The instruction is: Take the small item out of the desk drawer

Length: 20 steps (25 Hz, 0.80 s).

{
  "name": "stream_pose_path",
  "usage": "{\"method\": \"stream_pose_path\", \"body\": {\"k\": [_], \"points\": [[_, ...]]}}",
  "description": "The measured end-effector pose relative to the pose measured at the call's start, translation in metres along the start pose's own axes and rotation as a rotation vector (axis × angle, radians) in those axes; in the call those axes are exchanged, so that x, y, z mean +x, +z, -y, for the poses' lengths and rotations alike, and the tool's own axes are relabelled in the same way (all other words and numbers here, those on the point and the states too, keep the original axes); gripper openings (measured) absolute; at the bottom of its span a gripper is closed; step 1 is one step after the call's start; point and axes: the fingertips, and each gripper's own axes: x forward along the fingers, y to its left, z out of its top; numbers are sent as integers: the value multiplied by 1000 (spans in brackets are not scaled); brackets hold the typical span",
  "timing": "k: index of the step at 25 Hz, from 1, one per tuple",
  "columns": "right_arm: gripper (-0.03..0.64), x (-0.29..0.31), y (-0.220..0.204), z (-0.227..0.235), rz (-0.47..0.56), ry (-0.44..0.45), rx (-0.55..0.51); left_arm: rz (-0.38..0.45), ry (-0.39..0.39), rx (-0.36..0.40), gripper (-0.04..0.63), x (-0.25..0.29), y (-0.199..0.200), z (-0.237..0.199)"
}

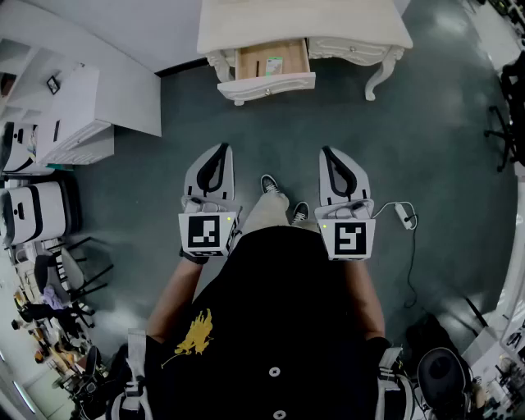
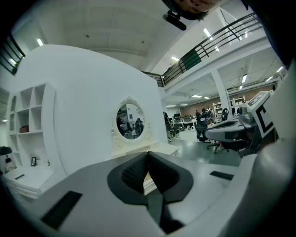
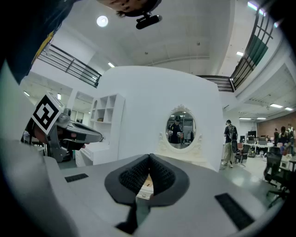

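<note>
A cream desk (image 1: pixel 328 20) stands at the top of the head view with its drawer (image 1: pixel 271 80) pulled open. A small green-and-white item (image 1: pixel 274 65) lies inside the drawer on the wooden bottom. My left gripper (image 1: pixel 220 148) and right gripper (image 1: pixel 326 152) are held side by side in front of my body, well short of the desk, both shut and empty. In the left gripper view the jaws (image 2: pixel 148 155) meet at their tips. The right gripper view shows its jaws (image 3: pixel 149 157) closed too, with the drawer front (image 3: pixel 144 193) seen through the gap below the tips.
White shelving units (image 1: pixel 70 115) stand at the left beside a white curved wall (image 2: pixel 83 106). An oval mirror (image 3: pixel 181 128) sits on the desk. A cable with a plug (image 1: pixel 404 216) lies on the grey-green floor at the right. Office chairs (image 1: pixel 66 287) crowd the lower left.
</note>
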Motion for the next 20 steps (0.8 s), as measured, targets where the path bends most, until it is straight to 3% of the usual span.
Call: {"method": "stream_pose_path", "body": {"k": [3, 6, 10, 20], "points": [[15, -21, 0, 14, 3, 13, 29, 14, 5, 7, 12, -5, 1, 18], [15, -47, -8, 22, -49, 31, -21, 28, -1, -1, 12, -14, 5, 30], [17, -58, -5, 27, -45, 7, -56, 36, -10, -3, 12, -21, 8, 34], [17, -75, -10, 44, -44, -61, -28, 65, 0, 38, 12, -24, 34, 32]]}}
